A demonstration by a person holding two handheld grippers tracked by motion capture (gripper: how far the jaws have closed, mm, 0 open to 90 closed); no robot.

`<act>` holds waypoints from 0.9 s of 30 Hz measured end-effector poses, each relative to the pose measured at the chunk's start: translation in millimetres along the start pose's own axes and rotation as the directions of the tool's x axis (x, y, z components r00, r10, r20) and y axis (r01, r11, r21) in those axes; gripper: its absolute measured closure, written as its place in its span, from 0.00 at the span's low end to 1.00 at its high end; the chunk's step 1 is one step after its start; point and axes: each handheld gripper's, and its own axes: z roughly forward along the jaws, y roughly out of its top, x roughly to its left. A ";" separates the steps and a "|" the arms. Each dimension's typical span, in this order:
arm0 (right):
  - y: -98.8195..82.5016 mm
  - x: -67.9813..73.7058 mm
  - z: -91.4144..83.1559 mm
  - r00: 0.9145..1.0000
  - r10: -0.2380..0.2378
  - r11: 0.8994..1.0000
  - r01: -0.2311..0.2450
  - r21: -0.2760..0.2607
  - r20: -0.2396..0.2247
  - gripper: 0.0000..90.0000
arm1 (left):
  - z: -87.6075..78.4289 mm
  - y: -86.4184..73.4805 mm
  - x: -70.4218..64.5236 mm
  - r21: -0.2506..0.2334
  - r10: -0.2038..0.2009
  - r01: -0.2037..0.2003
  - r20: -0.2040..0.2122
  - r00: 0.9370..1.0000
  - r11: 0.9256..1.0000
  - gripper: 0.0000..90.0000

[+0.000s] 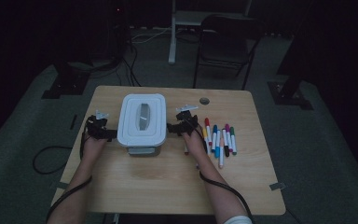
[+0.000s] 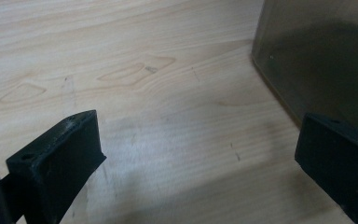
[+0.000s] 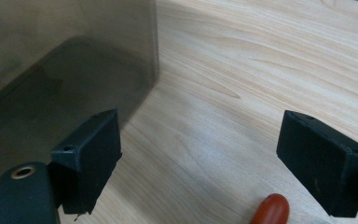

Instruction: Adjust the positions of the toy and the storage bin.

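Broadly, a pale wooden counter [image 1: 168,182] fills the middle of the high view, set on a grey floor [image 1: 23,116] with a dark folding chair [image 1: 226,44] beyond its far edge. On the counter, left of centre, stands a box [image 1: 142,149] with smoky translucent walls, closed by a white lid [image 1: 142,120] with a clear window in its top. The left gripper [image 1: 113,134] sits low at the box's left side and the right gripper [image 1: 171,128] at its right side, each close against the rim of the lid. In the left gripper view the jaws are wide apart with bare wood between them, the box wall [image 2: 317,60] just beside the right jaw. In the right gripper view the jaws are likewise wide apart, the box wall behind the left jaw. Right of the right hand [image 1: 195,144], a row of coloured markers [image 1: 220,139] lies on the counter; a red marker cap [image 3: 271,210] shows between the right jaws.
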 end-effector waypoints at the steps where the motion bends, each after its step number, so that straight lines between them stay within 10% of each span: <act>1: 0.4 0.9 1.9 1.000 0.003 1.000 -0.003 0.005 -0.003 0.15 | 1.4 1.2 -1.3 0.008 0.003 -0.003 0.005 1.000 1.000 0.01; 27: -40.8 6.5 -42.1 0.996 -0.078 0.996 0.079 0.040 -0.036 0.17 | -5.5 0.5 -57.7 0.006 0.112 -0.113 0.073 0.991 0.994 0.02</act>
